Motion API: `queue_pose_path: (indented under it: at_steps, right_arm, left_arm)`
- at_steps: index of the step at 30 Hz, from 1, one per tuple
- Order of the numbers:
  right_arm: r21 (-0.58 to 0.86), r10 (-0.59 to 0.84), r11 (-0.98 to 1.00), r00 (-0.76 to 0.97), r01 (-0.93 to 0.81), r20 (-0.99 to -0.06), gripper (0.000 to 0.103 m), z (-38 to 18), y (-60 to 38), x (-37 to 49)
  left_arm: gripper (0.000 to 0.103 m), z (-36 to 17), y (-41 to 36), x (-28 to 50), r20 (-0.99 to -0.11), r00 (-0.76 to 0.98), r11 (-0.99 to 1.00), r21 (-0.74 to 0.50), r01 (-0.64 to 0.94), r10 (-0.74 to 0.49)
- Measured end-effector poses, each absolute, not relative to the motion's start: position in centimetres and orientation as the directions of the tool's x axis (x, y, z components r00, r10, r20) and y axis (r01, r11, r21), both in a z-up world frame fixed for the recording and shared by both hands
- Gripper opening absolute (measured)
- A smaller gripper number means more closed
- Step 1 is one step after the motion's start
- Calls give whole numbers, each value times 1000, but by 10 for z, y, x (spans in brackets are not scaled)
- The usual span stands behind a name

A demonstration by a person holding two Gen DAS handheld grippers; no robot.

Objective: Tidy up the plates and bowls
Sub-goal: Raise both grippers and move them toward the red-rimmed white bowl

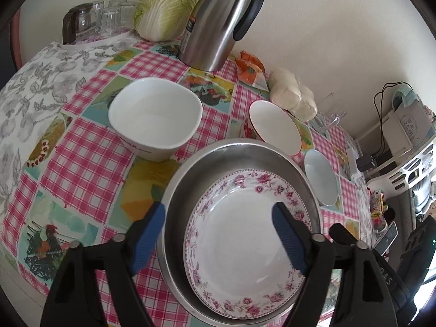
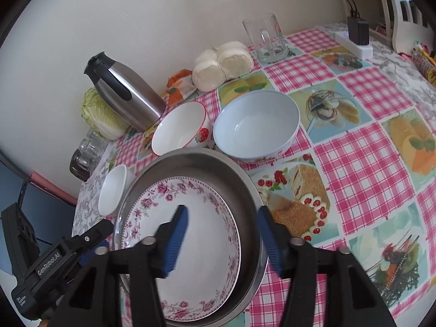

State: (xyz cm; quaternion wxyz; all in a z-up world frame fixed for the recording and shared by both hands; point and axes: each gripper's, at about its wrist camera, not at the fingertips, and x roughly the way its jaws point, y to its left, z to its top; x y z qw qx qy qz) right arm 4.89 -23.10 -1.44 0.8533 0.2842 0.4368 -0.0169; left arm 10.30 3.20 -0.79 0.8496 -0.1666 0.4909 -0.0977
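left wrist view looks down on a floral plate (image 1: pixel 239 248) lying inside a steel basin (image 1: pixel 190 169) on the checked tablecloth (image 1: pixel 81 163). the left gripper (image 1: pixel 220 234) stands with its jaws wide apart, one blue pad (image 1: pixel 148 234) outside the basin's near-left rim, the other over the plate, neither pressing on anything.

right wrist view shows the same plate (image 2: pixel 201 245) in the basin (image 2: pixel 218 169), with the right gripper (image 2: pixel 224 241) also spread open: one pad (image 2: pixel 177 241) above the plate, the other beyond the basin's right rim, nothing held.

around the basin sit a square white bowl (image 1: pixel 155 117), a strawberry bowl (image 2: pixel 181 128) and a pale blue bowl (image 2: pixel 256 125), the last two just beside each other. behind them, along the wall, stand a steel thermos jug (image 1: pixel 218 24), a napa cabbage (image 1: pixel 166 5), upturned glasses (image 1: pixel 109 16), bagged buns (image 2: pixel 223 64) and a glass mug (image 2: pixel 265 38).
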Motion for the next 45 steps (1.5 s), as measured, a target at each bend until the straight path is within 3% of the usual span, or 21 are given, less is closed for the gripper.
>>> queue_pose_path:
  at_steps: [3,8,12,21,27,35,40,45]
  right_arm:
    - [448,201,853,622,269,-757,82,-12,-230,50]
    - [411,167,871,624,268,-763,103,-14,-229,50]
    - [336,103,907,642,253,-760,103,-9,-223,49]
    - [96,-78,973,689,211,-721,103,7,-199,47]
    - [24,-134,979,732,201,-668,103,18,-189,43]
    - [132,-57,977,805,166,-591,103,34,-202,38]
    - [271,94,960,840,65,-534,103,43,-218,38]
    - [329,113,940,818,97,-564,103,43,-237,56]
  left_arm:
    - [87,-6,33,103,-806,517,939,-343,-10,-289]
    - [102,-5,37,102,-812,554,967,-252,-49,-183]
    - [103,-3,39,101,-808,585,987,-141,-82,-67]
    - [103,5,44,98,-750,661,988,-121,-99,-25]
    - [103,13,41,94,-710,704,992,-96,-85,-9]
    - [103,22,29,100,-685,728,992,-111,-53,-37]
    - [103,33,23,111,-663,742,983,-181,-29,-100]
    - [103,41,14,125,-651,746,977,-212,0,-142]
